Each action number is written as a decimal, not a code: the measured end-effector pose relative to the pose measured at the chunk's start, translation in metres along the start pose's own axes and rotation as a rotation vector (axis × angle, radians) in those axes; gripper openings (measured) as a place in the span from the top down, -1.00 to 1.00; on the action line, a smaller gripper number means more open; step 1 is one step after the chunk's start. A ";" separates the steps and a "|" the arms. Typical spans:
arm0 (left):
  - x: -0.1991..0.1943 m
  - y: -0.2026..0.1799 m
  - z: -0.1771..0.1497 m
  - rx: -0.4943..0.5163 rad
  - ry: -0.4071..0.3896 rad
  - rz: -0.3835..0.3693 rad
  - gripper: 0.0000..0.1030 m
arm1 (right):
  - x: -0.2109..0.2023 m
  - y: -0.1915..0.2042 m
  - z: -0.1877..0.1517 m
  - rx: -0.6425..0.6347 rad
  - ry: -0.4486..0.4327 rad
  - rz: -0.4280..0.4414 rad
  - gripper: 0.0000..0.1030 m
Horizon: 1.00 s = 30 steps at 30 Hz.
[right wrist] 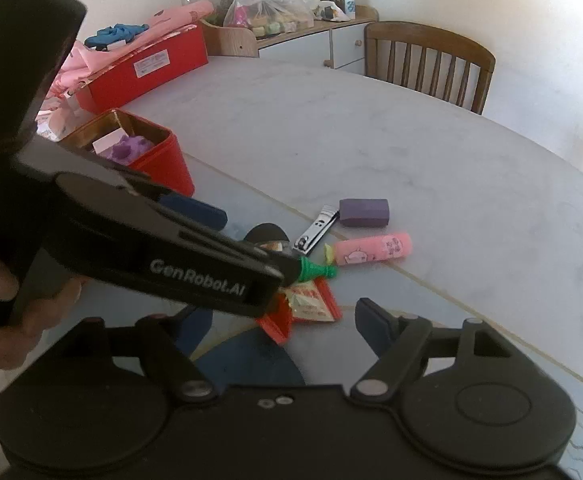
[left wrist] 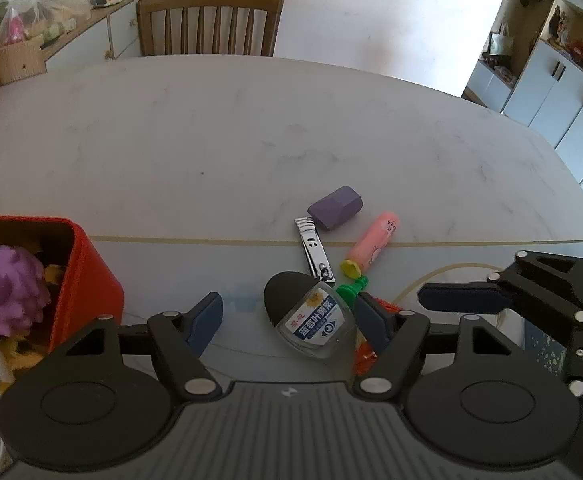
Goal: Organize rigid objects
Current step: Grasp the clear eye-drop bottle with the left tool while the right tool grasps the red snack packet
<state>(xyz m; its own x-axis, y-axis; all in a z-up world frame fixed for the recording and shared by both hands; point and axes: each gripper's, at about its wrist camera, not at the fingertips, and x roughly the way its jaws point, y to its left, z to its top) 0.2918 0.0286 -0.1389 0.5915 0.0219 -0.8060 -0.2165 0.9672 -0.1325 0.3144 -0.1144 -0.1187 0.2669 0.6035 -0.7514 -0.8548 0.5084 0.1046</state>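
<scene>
Starting at the left: treating the red tin (left wrist: pixel 87 276), open near the table (left wrist: pixel 211 140) edge and already holding a purple knobbly toy (left wrist: pixel 9 288), as the likely drop-off.

Straddling the glass bottle (left wrist: pixel 311 320) with the left gripper (left wrist: pixel 291 316), jaws spread wide and released, grasping nothing. Finding that bottle on its side on the table between the fingers, nearer the right-hand one.

Judging the good move:
- shifting a touch rightward to centre the bottle;
- lowering until the pads flank the glass body rather than the dark rounded cap;
- closing slowly, guarding against slipping or rolling on smooth glass;
- avoiding pinching the green-capped piece (left wrist: pixel 351 290) close against the right-hand finger, or the red packet (left wrist: pixel 365 356) beneath it.

Leaving the nail clipper (left wrist: pixel 315 252), purple block (left wrist: pixel 335 208) and pink tube (left wrist: pixel 373 246) just beyond for later. Farther right, hovering spread open and empty above the packet: the right gripper (right wrist: pixel 287 332).

Reading "GenRobot.AI" in white along the left gripper's side in the right wrist view. Making out white Chinese characters on a blue band on the bottle label, with red ones above and an eye emblem below, but not reading them with confidence. Noting a cartoon animal print on the pink tube, and a white label on the larger red box (right wrist: pixel 147 68), too small to read.
</scene>
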 end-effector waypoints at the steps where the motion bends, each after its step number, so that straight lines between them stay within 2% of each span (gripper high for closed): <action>1: 0.000 0.000 0.000 -0.001 0.000 -0.001 -0.37 | 0.002 -0.001 0.000 -0.001 0.001 -0.002 -0.49; 3: 0.001 -0.001 0.000 -0.001 0.001 -0.009 -0.27 | 0.006 -0.003 0.001 -0.002 0.005 -0.001 -0.44; 8: 0.002 -0.003 0.001 0.008 -0.003 -0.010 -0.21 | 0.014 -0.003 0.001 -0.014 0.006 -0.008 -0.32; 10: 0.002 -0.004 0.000 0.008 -0.004 -0.017 -0.10 | 0.014 -0.001 0.000 -0.027 -0.002 -0.018 -0.26; 13: 0.001 -0.005 0.000 0.004 -0.004 -0.028 0.00 | 0.014 0.000 -0.001 -0.041 -0.011 -0.034 -0.09; 17: 0.001 -0.005 -0.001 -0.005 -0.006 -0.027 0.00 | 0.012 0.000 -0.002 -0.062 -0.016 -0.058 0.21; 26: -0.003 -0.007 -0.005 0.002 0.000 -0.018 0.01 | 0.002 0.005 -0.008 -0.070 -0.008 -0.083 0.39; 28: -0.006 -0.008 -0.009 0.000 0.005 -0.022 0.02 | -0.002 0.005 -0.011 -0.055 -0.005 -0.082 0.50; 29: -0.008 -0.007 -0.011 -0.001 0.005 -0.025 0.04 | -0.005 0.004 -0.012 -0.049 -0.004 -0.081 0.52; 30: -0.010 -0.007 -0.013 0.000 0.004 -0.027 0.15 | -0.007 0.004 -0.014 -0.044 0.000 -0.079 0.56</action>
<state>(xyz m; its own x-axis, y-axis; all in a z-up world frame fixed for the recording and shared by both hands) 0.2769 0.0182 -0.1371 0.5936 -0.0051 -0.8047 -0.2008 0.9674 -0.1543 0.3026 -0.1256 -0.1219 0.3340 0.5625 -0.7563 -0.8497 0.5269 0.0167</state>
